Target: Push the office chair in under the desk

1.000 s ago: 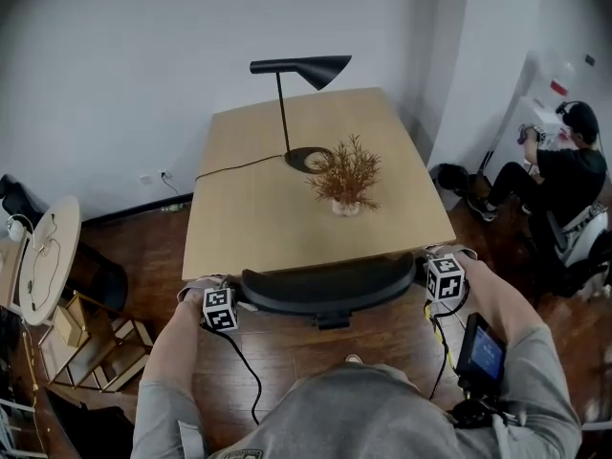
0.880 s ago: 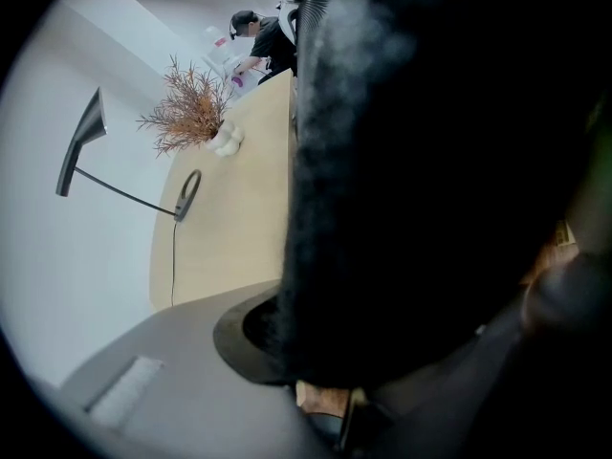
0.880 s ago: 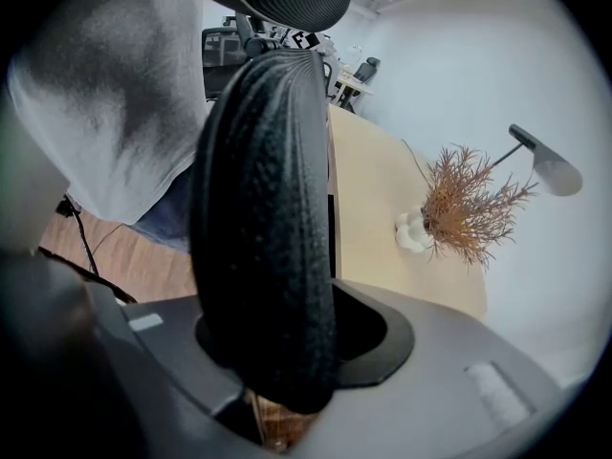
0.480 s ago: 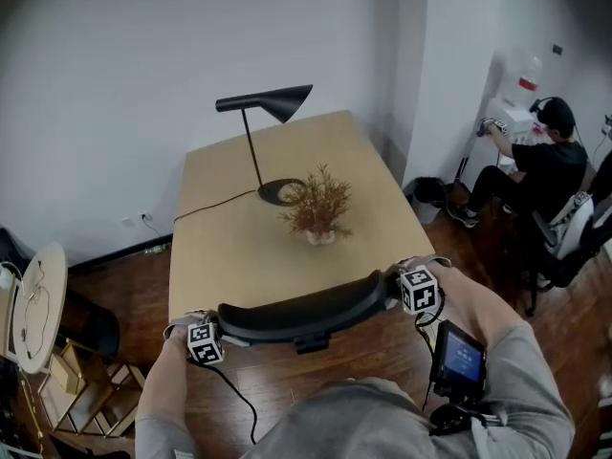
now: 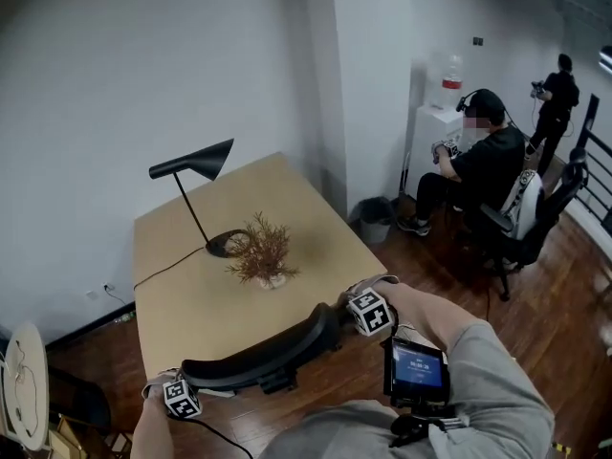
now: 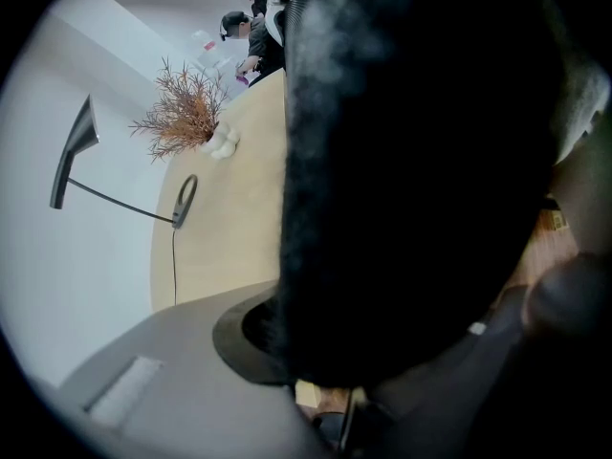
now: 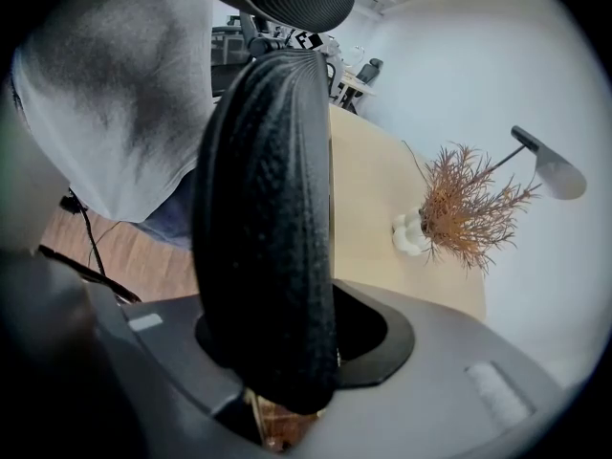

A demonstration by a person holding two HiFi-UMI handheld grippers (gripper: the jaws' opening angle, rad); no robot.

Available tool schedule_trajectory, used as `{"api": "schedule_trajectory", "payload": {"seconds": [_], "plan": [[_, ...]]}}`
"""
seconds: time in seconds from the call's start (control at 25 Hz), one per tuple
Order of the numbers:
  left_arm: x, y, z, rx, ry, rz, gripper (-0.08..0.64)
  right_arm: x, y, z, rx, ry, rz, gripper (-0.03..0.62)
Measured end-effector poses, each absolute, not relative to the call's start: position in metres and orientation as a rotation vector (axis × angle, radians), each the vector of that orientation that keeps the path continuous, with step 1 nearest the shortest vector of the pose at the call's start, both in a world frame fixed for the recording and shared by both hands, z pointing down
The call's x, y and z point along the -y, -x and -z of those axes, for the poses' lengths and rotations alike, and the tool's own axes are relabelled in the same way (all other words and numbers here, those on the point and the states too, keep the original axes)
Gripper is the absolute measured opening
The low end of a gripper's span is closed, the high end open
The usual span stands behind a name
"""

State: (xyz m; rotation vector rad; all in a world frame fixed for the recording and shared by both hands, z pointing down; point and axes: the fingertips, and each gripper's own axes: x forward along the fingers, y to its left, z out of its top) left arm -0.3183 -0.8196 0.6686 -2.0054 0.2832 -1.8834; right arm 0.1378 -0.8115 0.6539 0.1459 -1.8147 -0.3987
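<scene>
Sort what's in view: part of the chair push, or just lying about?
Job:
- chair back, clamped at its ends by the left gripper and right gripper
- desk

Lying about:
- lamp
- dried plant
- water cooler
- seated person

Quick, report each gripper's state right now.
Left gripper: closed on the office chair headrest, at its left end.
Right gripper: closed on the same headrest, at its right end.

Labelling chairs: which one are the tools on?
The black office chair at the desk: left tool and right tool clamp its backrest. The other chair, right, holds a seated person.
</scene>
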Motion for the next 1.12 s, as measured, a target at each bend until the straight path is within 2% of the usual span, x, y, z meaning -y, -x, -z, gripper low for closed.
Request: {"api": "schedule_trajectory", "payload": {"seconds": [0.36, 0.64, 0.8, 1.12], "plan": [[0.831, 0.318, -0.666, -0.393, 1.969, 1.844, 0.140, 0.810, -0.139, -0.647, 1.815, -0.182, 0.377, 0.176], [0.843, 0.316, -0.651, -0.699, 2.001, 1.776, 0.244, 0.819, -0.147, -0.647, 1.805, -0.295, 0.352, 0.209], [0.843, 0.322, -0.640, -0.949, 2.043, 1.637, 0.231, 0.828, -0.149, -0.640, 1.811, -0.410, 0.369, 0.240], [0.829, 0.332, -0.605, -1.266, 2.177, 1.319, 0.184, 0.828, -0.161, -0.611, 1.865, -0.597, 0.429, 0.227]]}}
